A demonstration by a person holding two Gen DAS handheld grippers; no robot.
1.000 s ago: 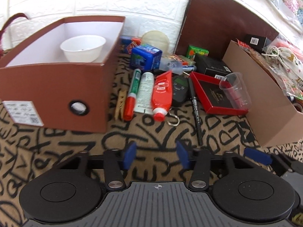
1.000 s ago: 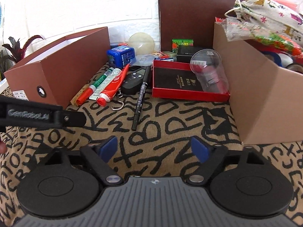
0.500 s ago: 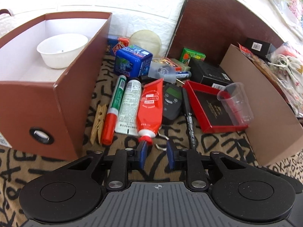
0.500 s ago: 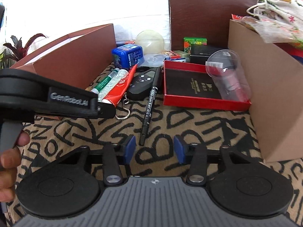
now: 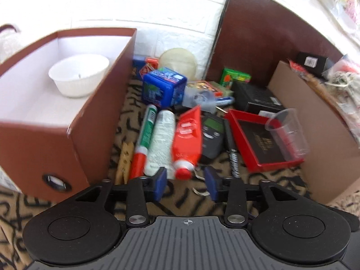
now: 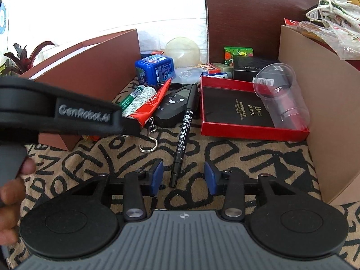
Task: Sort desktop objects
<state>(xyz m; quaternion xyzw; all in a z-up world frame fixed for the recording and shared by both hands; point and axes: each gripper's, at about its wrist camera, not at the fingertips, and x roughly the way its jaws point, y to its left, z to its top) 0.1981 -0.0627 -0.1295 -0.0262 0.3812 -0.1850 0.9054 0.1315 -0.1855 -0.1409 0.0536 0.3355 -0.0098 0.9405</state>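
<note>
While left gripper gapes (empty), red tube just ahead

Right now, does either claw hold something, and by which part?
Nothing is held. The left claw is open around the cap end of the red tube; the right claw is open over the tip of the black marker.

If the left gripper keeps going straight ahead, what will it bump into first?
Most likely the red squeeze tube with the white cap. The left gripper has its jaws open, and the tube's cap end lies just ahead between them on the patterned cloth. Depth is hard to judge here, so the white tube beside it might get brushed too.
</note>
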